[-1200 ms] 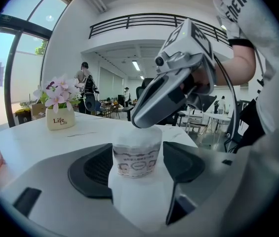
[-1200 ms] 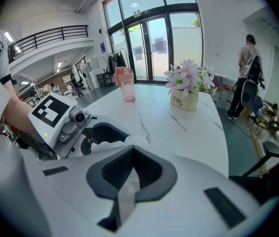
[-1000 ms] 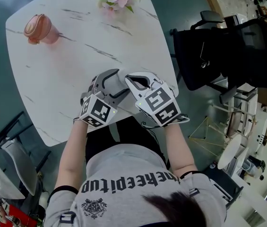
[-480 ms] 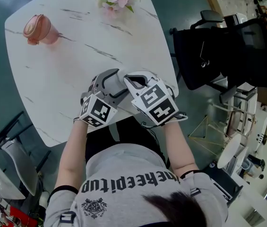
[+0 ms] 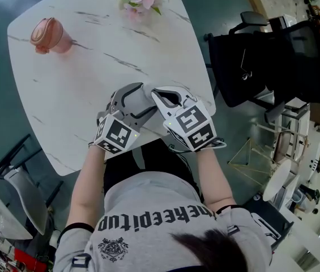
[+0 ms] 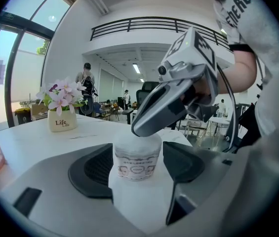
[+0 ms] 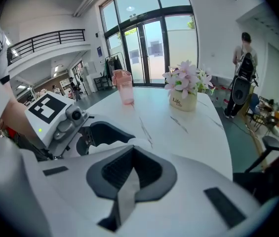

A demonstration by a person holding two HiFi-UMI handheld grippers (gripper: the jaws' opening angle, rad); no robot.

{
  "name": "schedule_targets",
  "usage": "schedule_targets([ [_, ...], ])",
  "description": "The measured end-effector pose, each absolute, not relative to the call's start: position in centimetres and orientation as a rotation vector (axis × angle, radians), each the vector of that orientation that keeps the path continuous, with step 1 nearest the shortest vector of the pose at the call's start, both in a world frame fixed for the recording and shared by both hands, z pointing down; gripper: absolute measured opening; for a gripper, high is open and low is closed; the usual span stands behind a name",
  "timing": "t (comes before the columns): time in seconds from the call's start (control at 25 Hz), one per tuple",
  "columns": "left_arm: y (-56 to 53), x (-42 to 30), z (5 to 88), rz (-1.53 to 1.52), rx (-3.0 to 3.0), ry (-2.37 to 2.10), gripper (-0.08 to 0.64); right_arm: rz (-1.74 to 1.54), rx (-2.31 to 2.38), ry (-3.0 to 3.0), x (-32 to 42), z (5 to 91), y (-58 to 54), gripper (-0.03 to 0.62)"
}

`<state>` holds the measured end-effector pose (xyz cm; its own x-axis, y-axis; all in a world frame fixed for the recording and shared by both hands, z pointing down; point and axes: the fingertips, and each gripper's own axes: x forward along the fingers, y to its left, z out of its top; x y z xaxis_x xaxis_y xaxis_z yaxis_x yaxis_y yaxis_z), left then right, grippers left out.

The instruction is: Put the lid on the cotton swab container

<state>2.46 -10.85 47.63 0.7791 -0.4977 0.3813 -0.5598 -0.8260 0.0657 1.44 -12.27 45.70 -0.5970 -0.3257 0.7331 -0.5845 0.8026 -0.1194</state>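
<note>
**A:** Where's the cotton swab container (image 6: 137, 156)?

**B:** It stands upright on the white marble table (image 5: 86, 84), at the edge across from the flower pot (image 7: 184, 101) and well apart from it. The left gripper (image 6: 138, 168) has it between its jaws, one dark pad against each side of the labelled wall.

**A:** What's in it?

**B:** I can't tell. The wall is frosted white, and the printed band covers the middle. Its pale top sits right under the right gripper (image 7: 132, 154), whose tip comes down on it at a slant from the side away from the flower pot. Whether the lid is seated under that tip, I can't tell either.

**A:** And the right gripper's jaws?

**B:** They're together, pad against pad, with only a thin grey seam between them and nothing I can name in it.

**A:** What else is there?

**B:** The flower pot is cream, printed "Life", and holds pink and white flowers (image 7: 186, 79). A pink tumbler (image 7: 123, 87) with its lid on stands to the pot's left in the right gripper view, near the same far edge. It is see-through, but its contents don't show. A black office chair (image 5: 261, 61) stands off the table, to the right of the pot in the head view.
</note>
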Motion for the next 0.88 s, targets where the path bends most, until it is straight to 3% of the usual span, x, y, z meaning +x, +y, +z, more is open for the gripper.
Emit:
schedule_targets([
  [0.24, -10.2, 1.7, 46.8, 0.520, 2.803, -0.848, 0.284, 0.450, 0.760, -2.318, 1.4, 45.4, -12.2, 0.011],
  [0.88, -9.2, -0.7, 45.9, 0.491, 2.790, -0.858, 0.281, 0.481, 0.844, -2.373, 0.5, 44.1, -11.2, 0.011],
])
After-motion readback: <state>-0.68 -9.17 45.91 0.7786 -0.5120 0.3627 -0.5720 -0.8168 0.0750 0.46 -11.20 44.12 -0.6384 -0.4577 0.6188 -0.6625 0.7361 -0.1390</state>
